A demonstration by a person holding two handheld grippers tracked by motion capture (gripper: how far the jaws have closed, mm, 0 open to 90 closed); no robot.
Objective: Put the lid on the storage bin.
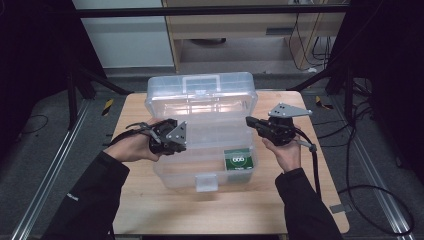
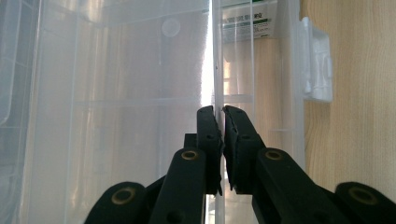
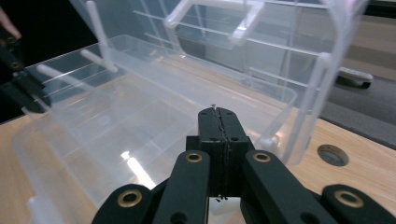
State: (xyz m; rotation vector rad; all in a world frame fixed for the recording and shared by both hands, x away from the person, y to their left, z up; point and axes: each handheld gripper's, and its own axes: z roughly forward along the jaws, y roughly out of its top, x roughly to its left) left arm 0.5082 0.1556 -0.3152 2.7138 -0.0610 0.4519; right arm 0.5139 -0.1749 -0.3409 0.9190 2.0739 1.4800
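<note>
High view: a clear plastic toolbox (image 1: 202,145) sits mid-frame, lid up, on the wooden table (image 1: 145,200). Left gripper view: the left gripper (image 2: 219,109) clamps the box's wall. Right gripper view: the right gripper (image 3: 218,112) is closed, empty, above the box.

A light wooden table (image 1: 145,200) carries an open clear plastic box (image 1: 200,170) at its middle.

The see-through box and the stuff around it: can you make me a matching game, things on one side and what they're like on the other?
Things:
1. left gripper
2. right gripper
3. green packet
4. box lid

What they're like:
a. lying inside the box, at its right end
b. pinching a thin clear wall of the box
c. standing open at the back
d. shut, with nothing in it

Pairs: 1-b, 2-d, 3-a, 4-c
</note>
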